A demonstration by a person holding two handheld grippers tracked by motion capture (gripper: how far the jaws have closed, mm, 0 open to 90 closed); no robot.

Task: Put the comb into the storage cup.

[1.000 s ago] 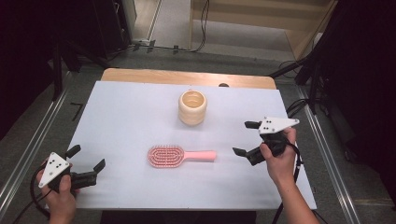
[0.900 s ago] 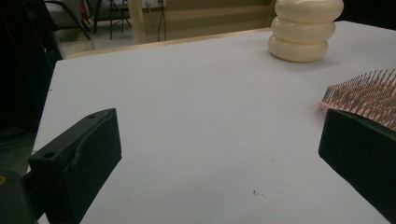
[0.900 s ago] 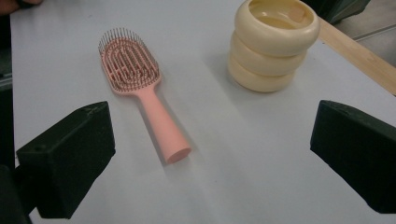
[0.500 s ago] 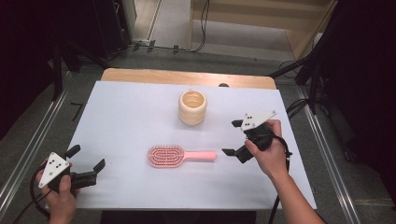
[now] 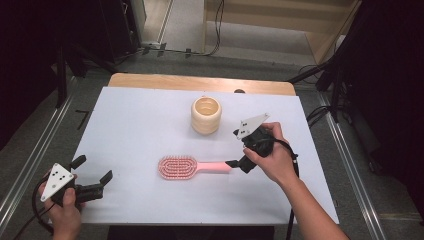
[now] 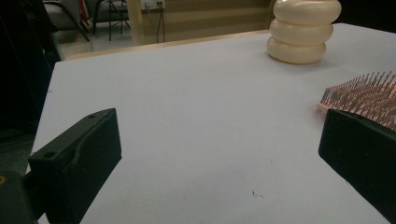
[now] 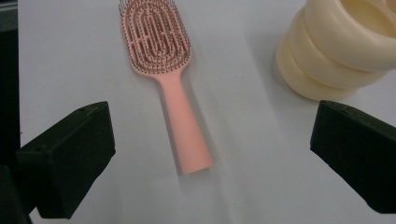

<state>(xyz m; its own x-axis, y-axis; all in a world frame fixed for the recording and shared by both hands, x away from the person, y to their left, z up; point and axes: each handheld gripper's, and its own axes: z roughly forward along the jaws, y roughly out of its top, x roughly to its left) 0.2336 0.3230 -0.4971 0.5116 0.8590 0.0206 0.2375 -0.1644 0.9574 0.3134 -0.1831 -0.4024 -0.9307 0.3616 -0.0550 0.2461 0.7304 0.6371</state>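
While I hold the right gripper (image 5: 234, 148) over the table (image 5: 135, 125), its jaws stand wide apart just at the end of the pink hairbrush (image 5: 192, 167) handle, gripping nothing. In the right gripper view the handle end lies between the two jaws, and the bristled head points away from me. The brush lies flat near the middle of the table, bristles up, its head to the left and its handle to the right. The cream ribbed cup (image 5: 206, 115) stands upright just beyond it, on the far side, apart from the brush. My left gripper (image 5: 92, 174) rests at the near left corner, jaws spread and empty, well apart from the brush.
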